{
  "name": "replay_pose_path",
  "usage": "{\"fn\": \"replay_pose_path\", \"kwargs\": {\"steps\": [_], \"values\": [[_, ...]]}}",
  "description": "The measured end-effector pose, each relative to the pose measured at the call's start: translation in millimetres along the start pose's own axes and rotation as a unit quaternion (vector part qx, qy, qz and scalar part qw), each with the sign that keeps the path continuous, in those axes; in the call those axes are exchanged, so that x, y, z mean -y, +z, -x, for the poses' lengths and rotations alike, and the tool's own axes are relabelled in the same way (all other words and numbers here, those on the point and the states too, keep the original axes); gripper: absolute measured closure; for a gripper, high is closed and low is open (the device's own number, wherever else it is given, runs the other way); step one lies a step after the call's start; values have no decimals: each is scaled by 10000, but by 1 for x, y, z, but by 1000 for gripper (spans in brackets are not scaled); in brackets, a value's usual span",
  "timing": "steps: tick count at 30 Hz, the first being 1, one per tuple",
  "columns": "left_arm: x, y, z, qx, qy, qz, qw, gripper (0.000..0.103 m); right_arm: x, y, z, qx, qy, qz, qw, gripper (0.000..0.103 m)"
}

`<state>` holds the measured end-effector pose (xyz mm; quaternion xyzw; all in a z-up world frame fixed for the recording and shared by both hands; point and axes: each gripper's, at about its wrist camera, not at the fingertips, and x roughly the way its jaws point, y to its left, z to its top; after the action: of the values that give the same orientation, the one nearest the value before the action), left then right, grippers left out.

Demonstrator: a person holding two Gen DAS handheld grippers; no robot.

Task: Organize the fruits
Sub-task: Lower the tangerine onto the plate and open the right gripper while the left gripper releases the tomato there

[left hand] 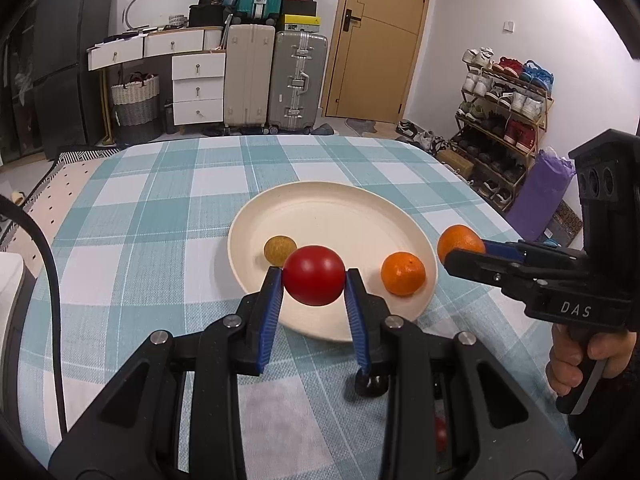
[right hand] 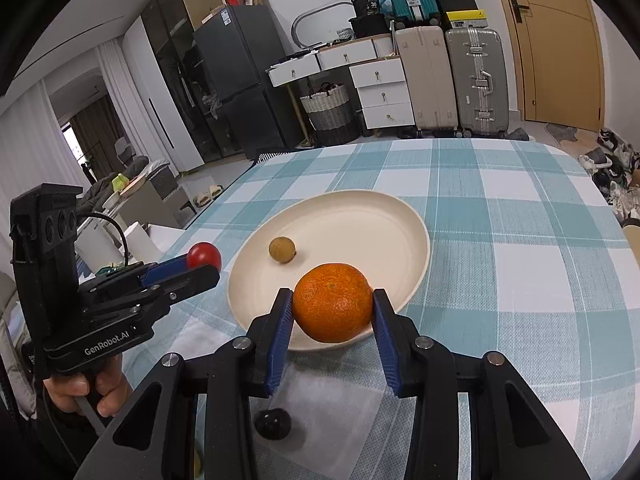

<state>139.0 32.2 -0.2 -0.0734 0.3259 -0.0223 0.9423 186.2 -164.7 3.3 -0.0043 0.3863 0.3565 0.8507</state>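
A desk (left hand: 160,216) covered with a teal-and-white checked cloth. A round cream plate (left hand: 332,208) lies on it, just ahead of the left hand-held gripper (left hand: 314,276) and the right hand-held gripper (right hand: 333,308). A small dark round fruit (right hand: 273,423) rests on the cloth, close under the right hand-held gripper. A small red fruit (left hand: 441,434), mostly hidden, lies under the left hand-held gripper's right side.

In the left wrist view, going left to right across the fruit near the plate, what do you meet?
Small brownish-green fruit on the plate → red tomato held in the left gripper → orange resting on the plate → second orange held in the right gripper.
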Motion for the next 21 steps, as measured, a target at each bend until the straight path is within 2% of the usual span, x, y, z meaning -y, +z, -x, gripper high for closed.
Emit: {"fn": "replay_pose_path", "kwargs": {"steps": [13,21], "values": [[4,11,-32,-26,-122,-42,9999,75,19,23,-25,201,-179,26,9996,63],[2,15,-50,-56,-48,0,10000,75,31,35,-41,247,-237,-45,9994,63]]}}
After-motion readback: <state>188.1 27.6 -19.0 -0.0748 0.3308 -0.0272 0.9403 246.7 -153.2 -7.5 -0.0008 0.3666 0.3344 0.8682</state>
